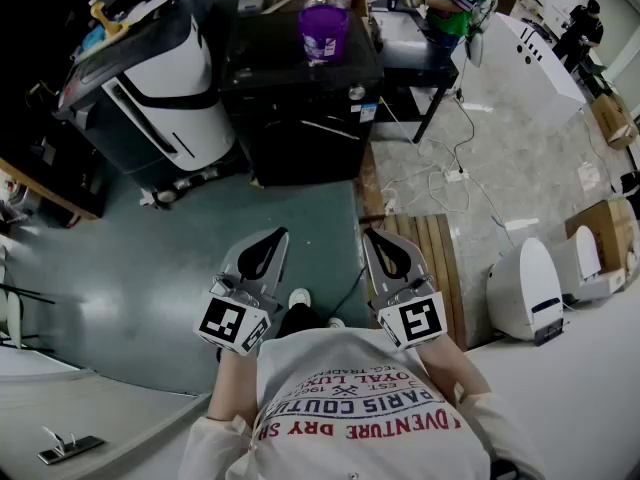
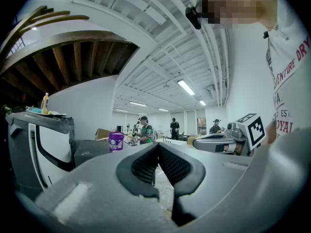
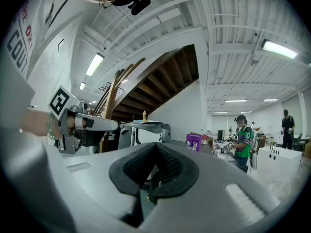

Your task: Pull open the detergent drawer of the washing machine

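Head view: held level and side by side at the person's chest, the left gripper [image 1: 277,233] is clenched on nothing, and the right gripper [image 1: 371,233] is likewise pressed together and empty. Across the green floor [image 1: 180,268], well apart from both, the black washing machine [image 1: 300,118] is seen, a purple bucket [image 1: 323,30] set on top; its detergent drawer cannot be made out.

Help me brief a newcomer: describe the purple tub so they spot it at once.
Find the black boxy unit at the head view's top middle, right of the white-and-black machine. On its top stands the purple tub, the only purple thing there.
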Motion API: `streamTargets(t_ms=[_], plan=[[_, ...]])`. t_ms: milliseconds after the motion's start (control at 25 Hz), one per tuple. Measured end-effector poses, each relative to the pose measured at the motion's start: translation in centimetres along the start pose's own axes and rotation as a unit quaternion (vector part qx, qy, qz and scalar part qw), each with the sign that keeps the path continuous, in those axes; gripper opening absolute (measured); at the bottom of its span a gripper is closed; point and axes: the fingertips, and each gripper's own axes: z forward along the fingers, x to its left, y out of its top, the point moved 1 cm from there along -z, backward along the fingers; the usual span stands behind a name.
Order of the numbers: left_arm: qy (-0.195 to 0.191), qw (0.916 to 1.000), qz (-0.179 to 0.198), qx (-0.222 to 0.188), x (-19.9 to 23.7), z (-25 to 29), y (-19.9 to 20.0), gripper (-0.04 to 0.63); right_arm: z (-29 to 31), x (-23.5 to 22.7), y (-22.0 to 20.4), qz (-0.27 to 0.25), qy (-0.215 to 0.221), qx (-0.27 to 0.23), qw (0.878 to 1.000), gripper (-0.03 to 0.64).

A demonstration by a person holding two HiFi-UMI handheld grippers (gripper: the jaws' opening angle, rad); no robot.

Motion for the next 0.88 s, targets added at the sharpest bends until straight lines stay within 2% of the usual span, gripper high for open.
streamTargets(t_ms=[480, 680, 720, 760, 800, 880], plan=[[-0.003, 0.9999, -0.014, -0.003, -0.4, 1.4, -0.5, 0.005, -0.4, -1.0, 0.0, 0.006, -0.007, 0.002, 1.000, 0.000], [-0.007, 0.9994, -0.025, -0.023, -0.8, 2.3, -1.0, 0.006, -0.6, -1.6, -0.8, 0.017, -0.007, 0.003, 1.000, 0.001], [0.000, 0.9992, -0.029, -0.027, -0.5, 2.4, -1.1, 0.091, -0.5, -1.8, -1.0, 0.021, -0.009, 0.004, 1.000, 0.002], [0.007, 0.9989, -0.036, -0.029, 0.0, 2.5, -1.2, 0.254, -0.4, -2.1, -1.2, 0.024, -0.012, 0.006, 1.000, 0.001], [0.013, 0.9986, -0.043, -0.030, 0.6, 2.7, -1.4, 0.330, -0.1, -2.3, -1.4, 0.027, -0.016, 0.008, 0.999, 0.002], [0.022, 0.9977, -0.055, -0.034, 1.9, 2.9, -1.6, 0.333, 0.5, -2.7, -1.9, 0.030, -0.019, 0.011, 0.999, 0.002]])
